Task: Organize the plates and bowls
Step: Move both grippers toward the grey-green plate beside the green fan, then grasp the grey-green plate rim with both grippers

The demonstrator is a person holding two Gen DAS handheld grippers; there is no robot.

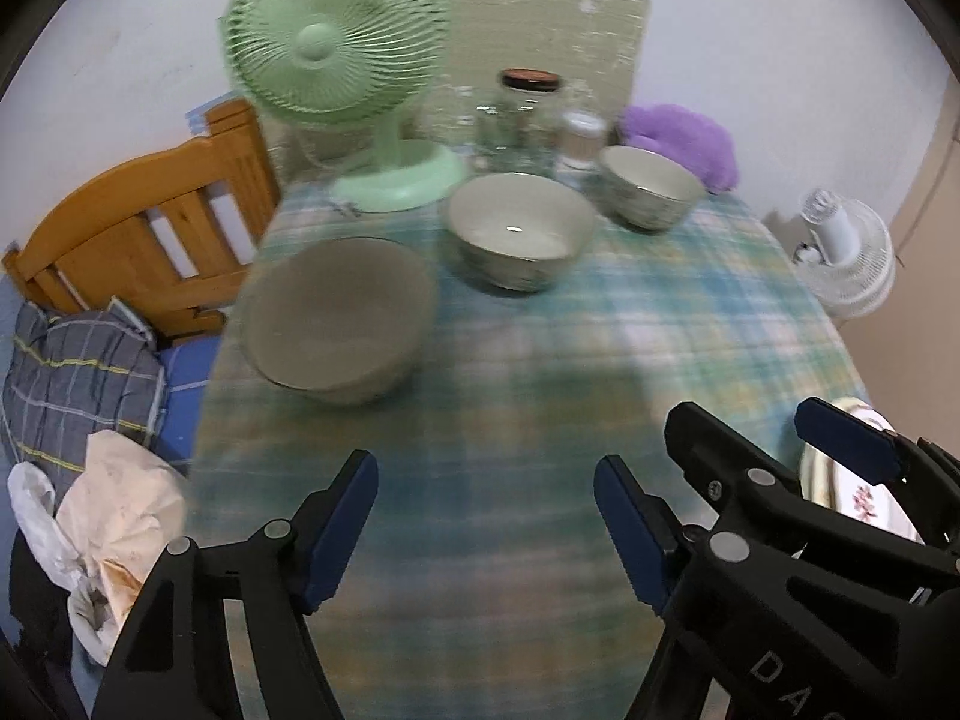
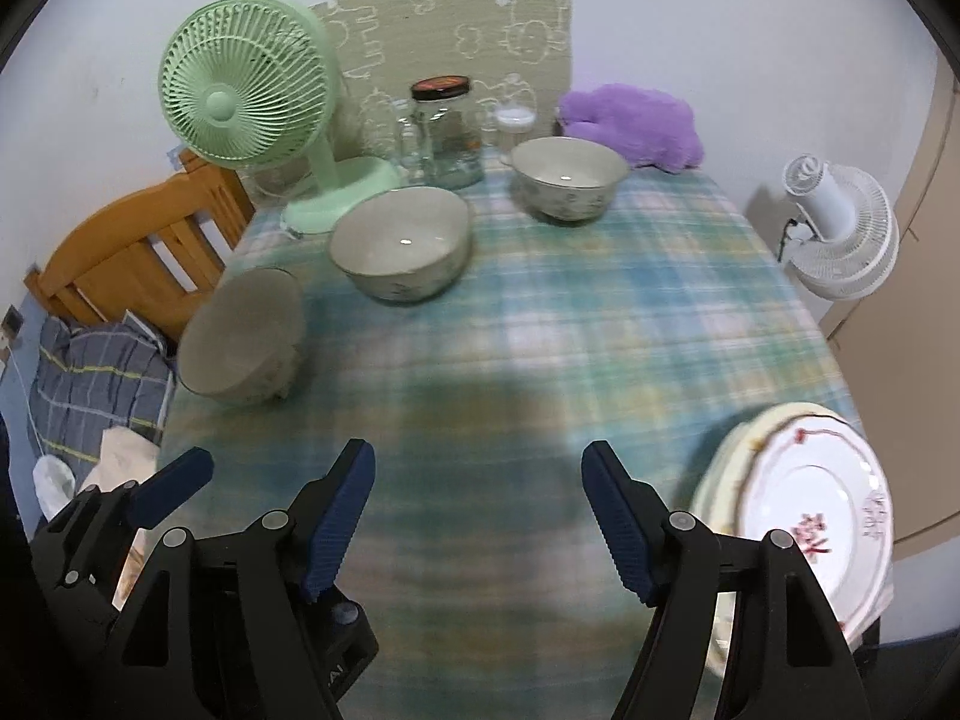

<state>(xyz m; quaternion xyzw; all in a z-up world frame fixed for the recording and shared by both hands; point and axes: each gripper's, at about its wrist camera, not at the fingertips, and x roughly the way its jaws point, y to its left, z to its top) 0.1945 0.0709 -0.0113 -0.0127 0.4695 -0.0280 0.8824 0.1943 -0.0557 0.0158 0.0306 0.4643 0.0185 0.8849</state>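
Plates (image 2: pixel 798 516) sit stacked at the counter (image 2: pixel 540 324) near right; three bowls (image 2: pixel 399 243) remain apart, unnested, toward far left. Left gripper (image 1: pixel 486 531) and right gripper (image 2: pixel 477 519) hover open, empty.

Three bowls are set in a diagonal row on the desk (image 2: pixel 540 324): the near bowl (image 2: pixel 240 336) at the left edge, the middle bowl (image 2: pixel 399 243) behind it to the right, the far bowl (image 2: pixel 567 177) further right; a fan (image 2: pixel 246 114) and jar (image 2: pixel 444 129) are placed behind them; stacked plates (image 2: pixel 804 516) are found at the near right edge; a chair (image 2: pixel 138 258) is placed left of the desk.
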